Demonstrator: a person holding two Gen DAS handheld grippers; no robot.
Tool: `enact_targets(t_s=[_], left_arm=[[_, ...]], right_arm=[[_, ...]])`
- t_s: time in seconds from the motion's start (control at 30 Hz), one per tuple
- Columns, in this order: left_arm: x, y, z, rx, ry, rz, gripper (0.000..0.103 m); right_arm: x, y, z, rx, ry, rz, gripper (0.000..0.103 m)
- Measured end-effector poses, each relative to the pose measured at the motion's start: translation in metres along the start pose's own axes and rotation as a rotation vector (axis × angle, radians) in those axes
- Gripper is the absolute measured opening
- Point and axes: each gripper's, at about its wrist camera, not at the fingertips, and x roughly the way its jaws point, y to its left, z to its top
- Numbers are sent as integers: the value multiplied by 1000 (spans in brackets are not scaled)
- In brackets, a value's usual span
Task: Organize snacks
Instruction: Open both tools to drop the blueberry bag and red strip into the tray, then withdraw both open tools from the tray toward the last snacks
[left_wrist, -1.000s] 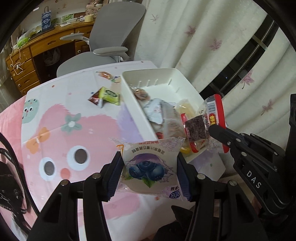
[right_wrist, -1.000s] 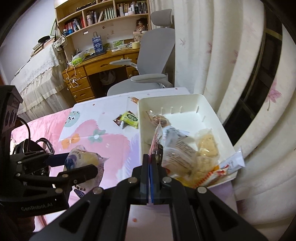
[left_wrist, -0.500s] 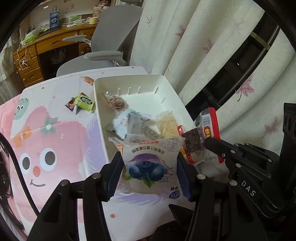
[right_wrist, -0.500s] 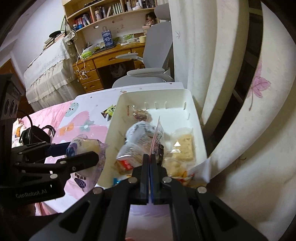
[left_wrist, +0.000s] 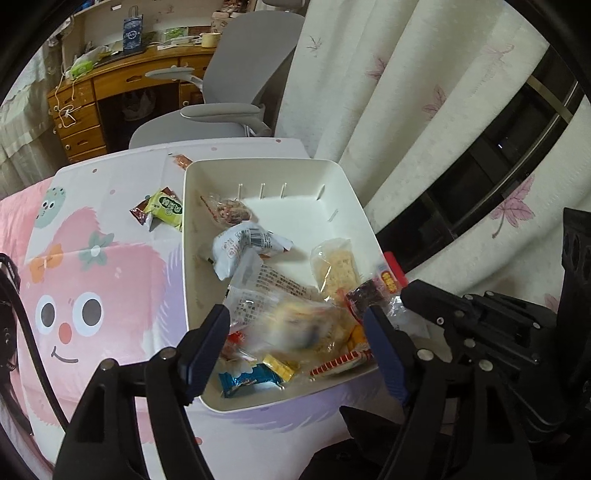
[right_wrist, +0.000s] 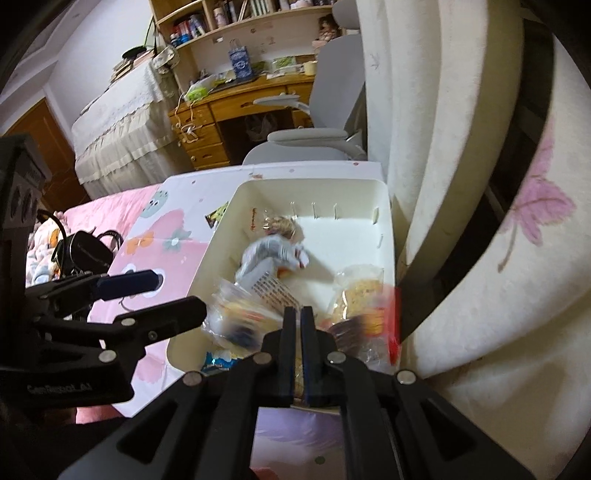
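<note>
The left gripper (left_wrist: 297, 341) has moved over the white bin (left_wrist: 271, 168), its jaws opening. The blueberry packet (left_wrist: 295, 328), blurred, has left the pads and seems to be dropping among the snacks.

Only one marking reads clearly: "GenRobot.AI", in pale letters on the black body of the left gripper (right_wrist: 129, 299), seen from the right wrist view. Print and a barcode on the white snack packet (left_wrist: 245, 247) are too small to read.
</note>
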Motion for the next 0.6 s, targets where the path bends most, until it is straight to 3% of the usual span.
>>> enact_targets(t_s=[0.17, 0.33, 0.6], left_arm=[[-5, 6, -2, -23, -8, 21, 79], [-12, 23, -8, -69, -8, 41, 79], [-25, 67, -25, -163, -5, 61, 79]], right_arm=[[7, 5, 2, -19, 20, 31, 8], [14, 16, 3, -27, 42, 65, 23], [27, 41, -3, -7, 107, 113, 37]])
